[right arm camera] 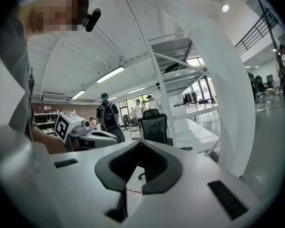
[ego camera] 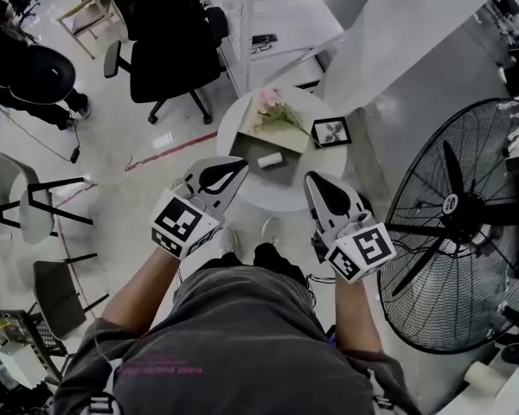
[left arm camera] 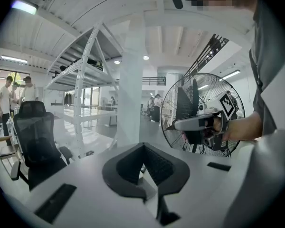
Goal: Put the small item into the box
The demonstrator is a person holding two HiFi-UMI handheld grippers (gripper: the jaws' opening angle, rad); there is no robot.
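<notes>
Below me in the head view stands a small round white table. On it is a box with a pink flower print, and a small white cylinder-shaped item lies just in front of it. My left gripper hovers above the table's near left edge, its jaws closed with nothing between them. My right gripper is held level above the near right edge, jaws likewise closed and empty. Each gripper view shows closed jaws pointing out into the room, the left gripper and the right gripper; table and item are out of sight there.
A black picture frame sits on the table's right side. A large floor fan stands close on the right. A black office chair is behind the table, white chairs at the left, and a white pillar ahead.
</notes>
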